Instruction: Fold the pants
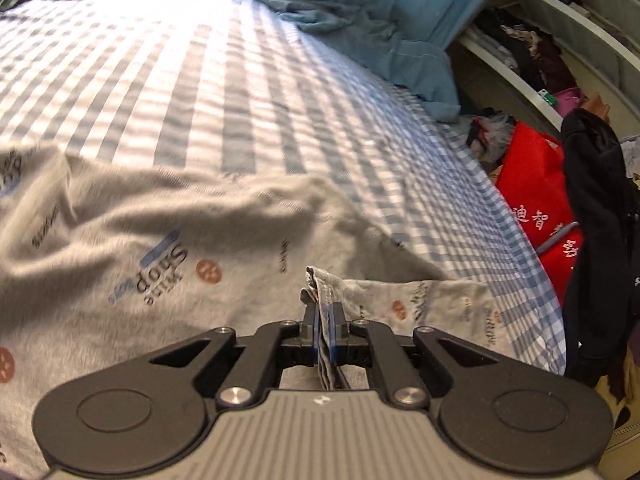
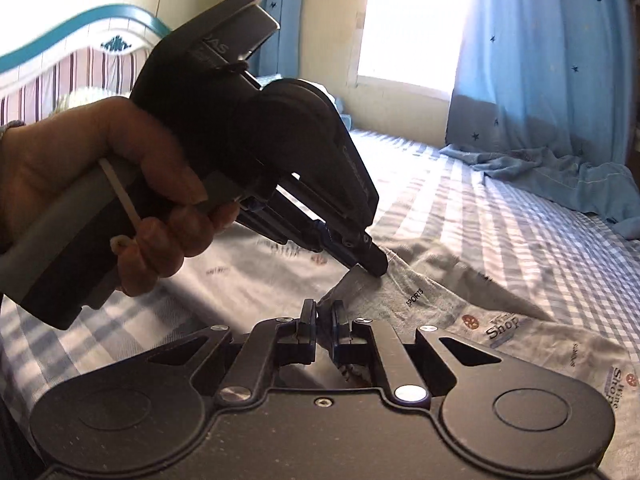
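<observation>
Looking along the left gripper (image 1: 324,316), its fingers are clamped on a folded hem of the grey printed pants (image 1: 160,264), which spread to its left and ahead over the checked bedsheet (image 1: 240,100). A red bag (image 1: 536,184) sits off to its right.

From the right wrist, the right gripper (image 2: 323,312) pinches the pants' (image 2: 420,296) edge, with the left gripper (image 2: 370,266) just ahead, held by a hand (image 2: 100,176), biting the same cloth.

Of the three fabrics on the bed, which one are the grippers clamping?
The grey printed pants. Both the left gripper and right gripper pinch them; the checked sheet and blue curtain lie untouched.
</observation>
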`<move>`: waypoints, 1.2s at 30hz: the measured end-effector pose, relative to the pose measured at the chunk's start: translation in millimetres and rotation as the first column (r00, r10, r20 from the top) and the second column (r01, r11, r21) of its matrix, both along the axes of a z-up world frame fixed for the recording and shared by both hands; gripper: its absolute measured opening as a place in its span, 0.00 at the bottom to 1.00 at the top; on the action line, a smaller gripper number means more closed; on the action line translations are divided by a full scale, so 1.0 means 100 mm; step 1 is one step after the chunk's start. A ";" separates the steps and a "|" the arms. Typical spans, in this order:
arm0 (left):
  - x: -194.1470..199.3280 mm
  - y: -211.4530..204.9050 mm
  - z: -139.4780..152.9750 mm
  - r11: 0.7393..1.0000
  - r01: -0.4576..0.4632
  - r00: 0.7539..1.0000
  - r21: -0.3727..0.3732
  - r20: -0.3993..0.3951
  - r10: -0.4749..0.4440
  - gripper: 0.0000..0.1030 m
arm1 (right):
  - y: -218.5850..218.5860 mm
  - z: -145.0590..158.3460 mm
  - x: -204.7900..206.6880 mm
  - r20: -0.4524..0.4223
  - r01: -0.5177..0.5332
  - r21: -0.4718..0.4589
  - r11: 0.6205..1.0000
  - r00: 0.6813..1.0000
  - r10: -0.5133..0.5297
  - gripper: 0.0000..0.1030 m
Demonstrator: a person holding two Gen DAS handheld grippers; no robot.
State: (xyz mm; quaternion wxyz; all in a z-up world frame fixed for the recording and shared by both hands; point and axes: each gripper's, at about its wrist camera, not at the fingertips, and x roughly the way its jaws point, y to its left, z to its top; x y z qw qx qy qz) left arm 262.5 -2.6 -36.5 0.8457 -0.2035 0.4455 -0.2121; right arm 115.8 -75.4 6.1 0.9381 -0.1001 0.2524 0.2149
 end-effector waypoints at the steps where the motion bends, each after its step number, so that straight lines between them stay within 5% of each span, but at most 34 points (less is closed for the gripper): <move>1: 0.00 0.01 -0.05 1.000 -0.008 1.000 0.002 -0.006 0.008 0.05 | 0.00 -0.03 0.00 -0.008 -0.001 -0.004 1.000 1.000 0.001 0.10; 3: -0.02 0.03 -0.11 0.999 -0.034 0.999 -0.004 -0.017 0.034 0.15 | -0.04 -0.05 -0.04 -0.009 -0.008 -0.007 1.000 1.000 0.008 0.19; 6: -0.09 0.11 -0.13 0.995 -0.070 0.997 -0.066 -0.027 0.069 0.53 | -0.18 -0.02 -0.16 0.035 -0.009 -0.058 0.998 0.999 0.011 0.42; 11: -0.27 0.02 0.08 0.988 -0.152 0.985 0.024 0.084 0.149 0.91 | -0.72 0.06 -0.21 0.139 0.129 -0.120 0.984 0.984 -0.112 0.86; 13: -0.34 -0.12 0.15 0.979 -0.180 0.974 0.098 0.157 0.163 0.96 | -0.97 0.06 -0.13 0.195 0.232 -0.157 0.960 0.960 -0.201 0.99; 15: -0.41 -0.29 0.17 0.959 -0.216 0.958 0.183 0.227 0.172 0.99 | -1.22 0.03 0.02 0.241 0.331 -0.192 0.924 0.929 -0.282 0.99; 18: -0.45 -0.60 0.11 0.897 -0.279 0.930 0.344 0.331 0.162 0.99 | -1.49 -0.06 0.32 0.284 0.425 -0.234 0.874 0.890 -0.357 0.99; 21: -0.43 -0.79 -0.02 0.846 -0.316 0.922 0.429 0.350 0.167 0.99 | -1.63 -0.19 0.62 0.310 0.441 -0.279 0.853 0.882 -0.354 0.99; 23: -0.40 -0.80 -0.12 0.833 -0.332 0.926 0.443 0.320 0.199 0.99 | -1.64 -0.30 0.76 0.331 0.434 -0.333 0.837 0.885 -0.328 0.99; 27: -0.41 -0.69 -0.16 0.849 -0.350 0.922 0.397 0.307 0.236 1.00 | -1.74 -0.55 0.95 0.346 0.454 -0.447 0.771 0.882 -0.318 0.99; 33: -0.42 -0.72 -0.20 0.835 -0.346 0.924 0.428 0.308 0.226 1.00 | -2.09 -0.53 1.00 0.308 0.518 -0.395 0.759 0.853 -0.422 0.99; 36: -0.45 -0.68 -0.17 0.845 -0.351 0.921 0.404 0.311 0.235 1.00 | -2.06 -0.43 0.78 0.370 0.553 -0.382 0.741 0.826 -0.426 0.99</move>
